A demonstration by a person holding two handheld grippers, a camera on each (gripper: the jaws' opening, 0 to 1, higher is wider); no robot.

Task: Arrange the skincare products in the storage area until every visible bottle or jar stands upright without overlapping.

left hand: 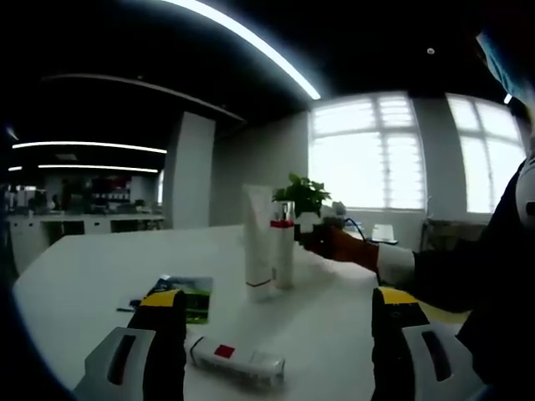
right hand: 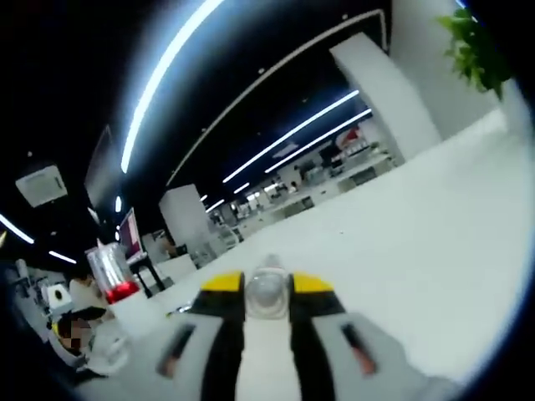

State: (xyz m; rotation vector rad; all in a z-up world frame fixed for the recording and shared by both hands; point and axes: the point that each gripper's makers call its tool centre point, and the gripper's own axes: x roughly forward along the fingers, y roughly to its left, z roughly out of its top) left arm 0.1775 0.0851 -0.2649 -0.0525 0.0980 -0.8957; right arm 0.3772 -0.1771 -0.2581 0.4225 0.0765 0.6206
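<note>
A wide white table (left hand: pixel 100 276) sits in a dim office lit by ceiling strips and bright windows (left hand: pixel 376 150). In the left gripper view a tall white tube (left hand: pixel 258 242) and a slimmer red-banded bottle (left hand: pixel 283 251) stand upright, touching, before a potted plant (left hand: pixel 303 199); a white tube with a red label (left hand: pixel 236 359) lies flat between the spread jaws of the left gripper (left hand: pixel 276 351). The right gripper (right hand: pixel 267 313) is clamped on what looks like a white bottle with a rounded cap (right hand: pixel 266 334).
</note>
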